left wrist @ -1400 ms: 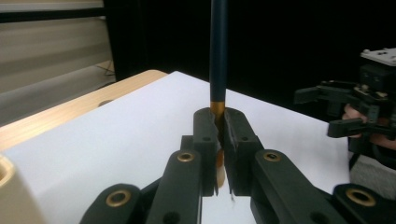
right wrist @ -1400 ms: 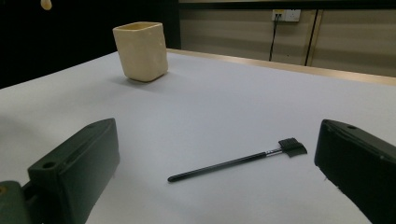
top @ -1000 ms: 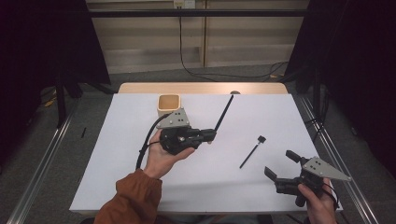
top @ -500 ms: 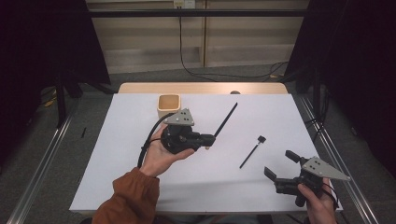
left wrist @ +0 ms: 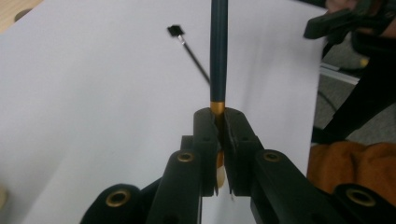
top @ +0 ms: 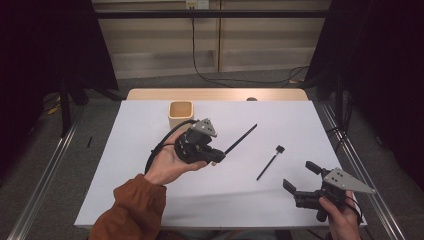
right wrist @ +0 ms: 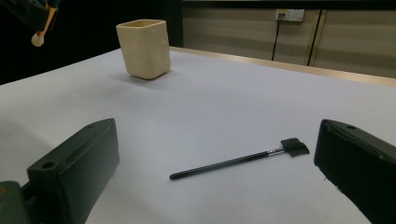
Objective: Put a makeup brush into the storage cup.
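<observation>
Dark brush (top: 241, 138), pinched in left tongs (top: 216, 158), has tilted lower; right tongs (top: 299, 176) spread

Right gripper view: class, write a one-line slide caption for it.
Open right gripper faces a black comb-tipped wand lying on the white table, cream cup beyond.

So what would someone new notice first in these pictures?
Probably the left claw, raised over the middle of the white table and shut on a long dark stick with a gold band. Next, the thin black comb-tipped brush lying flat before the open right claw, and the cream square cup at the far edge.
</observation>
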Tool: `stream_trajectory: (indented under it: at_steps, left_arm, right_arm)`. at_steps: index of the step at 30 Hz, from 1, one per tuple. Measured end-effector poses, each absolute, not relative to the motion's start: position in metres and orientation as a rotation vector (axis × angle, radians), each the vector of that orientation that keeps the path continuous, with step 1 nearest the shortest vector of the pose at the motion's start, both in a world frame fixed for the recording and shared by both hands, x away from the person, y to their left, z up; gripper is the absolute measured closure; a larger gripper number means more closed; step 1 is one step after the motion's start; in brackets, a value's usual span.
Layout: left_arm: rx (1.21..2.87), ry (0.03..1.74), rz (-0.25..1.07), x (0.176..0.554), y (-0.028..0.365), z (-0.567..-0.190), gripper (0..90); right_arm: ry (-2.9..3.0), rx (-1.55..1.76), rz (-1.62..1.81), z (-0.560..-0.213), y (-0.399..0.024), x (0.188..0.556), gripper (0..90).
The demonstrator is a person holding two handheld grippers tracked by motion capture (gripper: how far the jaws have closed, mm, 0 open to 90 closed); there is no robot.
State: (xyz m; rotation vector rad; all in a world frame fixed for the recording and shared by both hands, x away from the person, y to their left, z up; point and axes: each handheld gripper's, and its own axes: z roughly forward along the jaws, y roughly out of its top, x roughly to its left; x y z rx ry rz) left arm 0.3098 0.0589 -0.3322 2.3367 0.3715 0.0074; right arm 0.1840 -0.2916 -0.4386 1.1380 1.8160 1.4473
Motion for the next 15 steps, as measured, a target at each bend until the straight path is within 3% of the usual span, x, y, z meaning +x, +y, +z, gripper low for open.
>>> stream_trajectory:
  at_steps: [15]
  left_arm:
    - [2.556, 0.401, -0.116, 0.323, 0.053, -0.341, 84.7]
  right_arm:
    - [1.830, 1.132, 1.445, -0.439, -0.291, 0.184, 0.0]
